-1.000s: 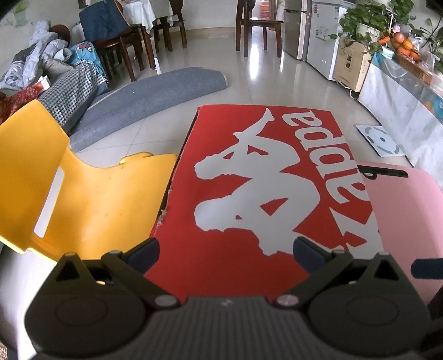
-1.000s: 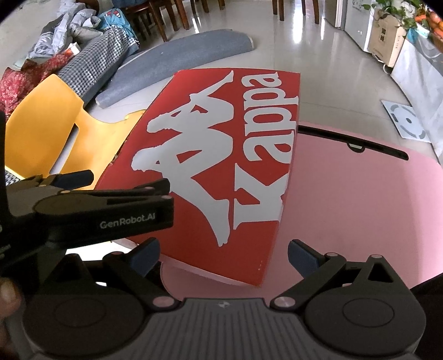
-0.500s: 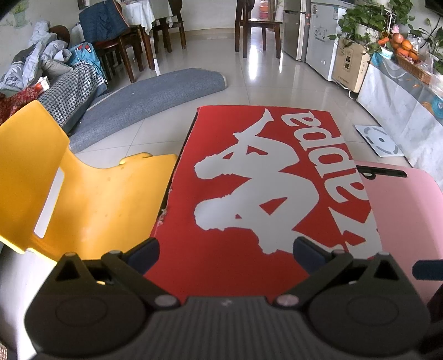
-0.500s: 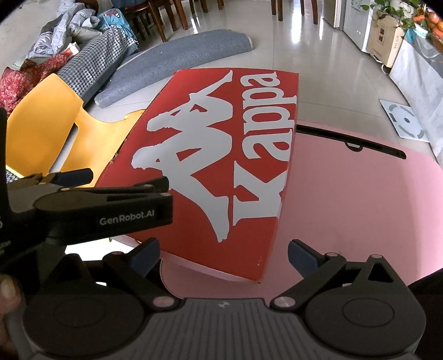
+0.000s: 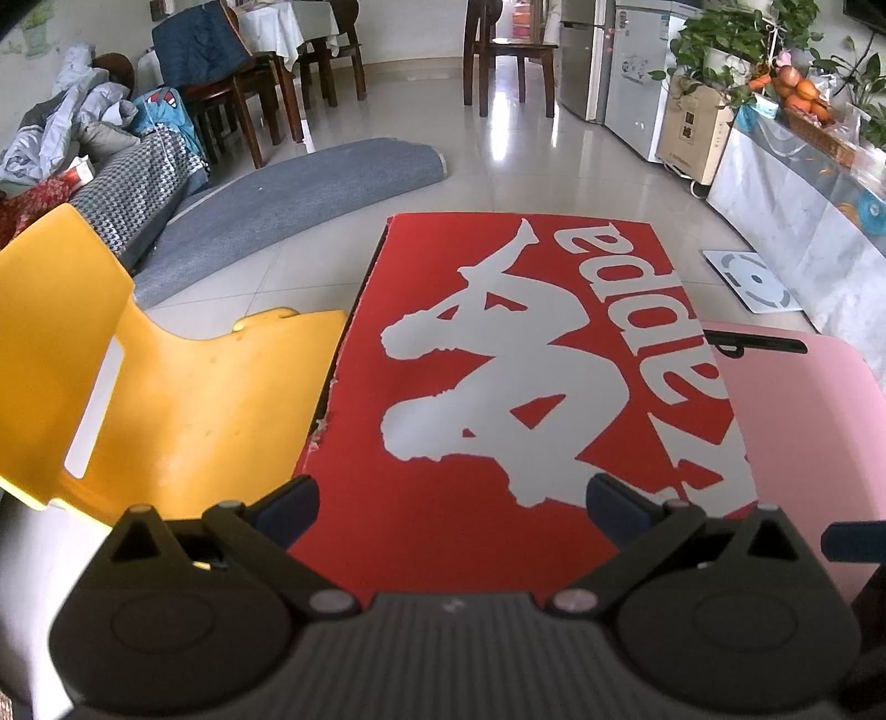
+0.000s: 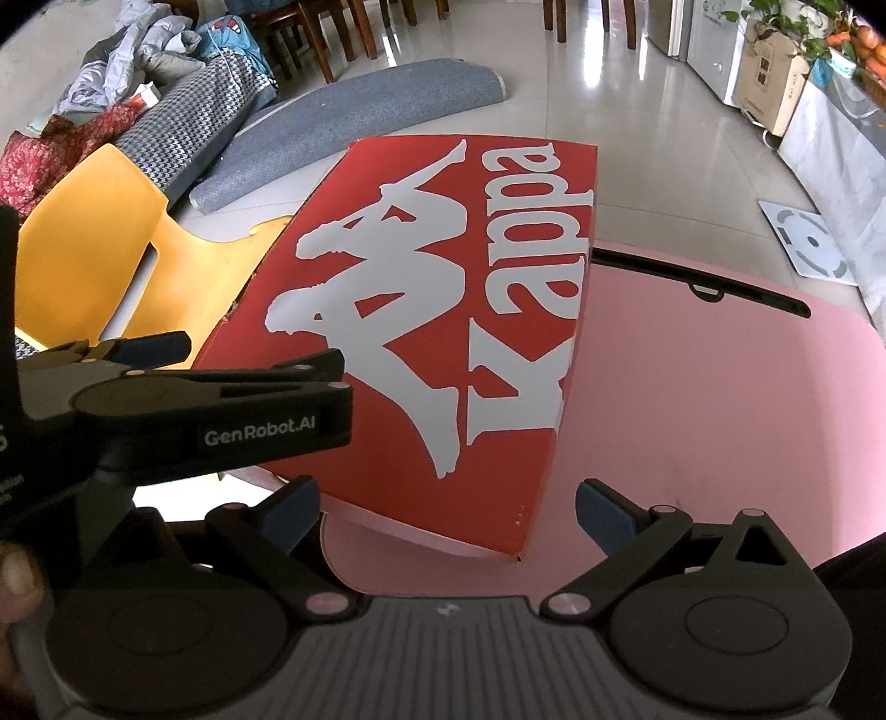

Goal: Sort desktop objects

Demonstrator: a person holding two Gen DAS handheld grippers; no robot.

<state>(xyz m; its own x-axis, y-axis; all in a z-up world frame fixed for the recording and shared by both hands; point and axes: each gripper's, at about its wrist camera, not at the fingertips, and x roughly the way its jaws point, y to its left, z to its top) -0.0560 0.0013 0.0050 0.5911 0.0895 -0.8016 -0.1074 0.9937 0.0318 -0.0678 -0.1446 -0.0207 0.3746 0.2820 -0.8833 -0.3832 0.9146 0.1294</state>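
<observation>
Nothing moved; left gripper (image 5: 451, 507) and right gripper (image 6: 446, 509) spread above red box (image 5: 520, 387).

I'm seeing a yellow chair (image 5: 166, 410) sitting at the left of the frame, a grey rolled mat (image 5: 288, 205) lying on the floor at upper centre, and potted plants (image 5: 736, 39) standing at upper right beside a cardboard box (image 5: 692, 133).

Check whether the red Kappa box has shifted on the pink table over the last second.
No. In the right wrist view the red Kappa box keeps its near corner at the same spot on the pink table, same angle to the black slot.
</observation>
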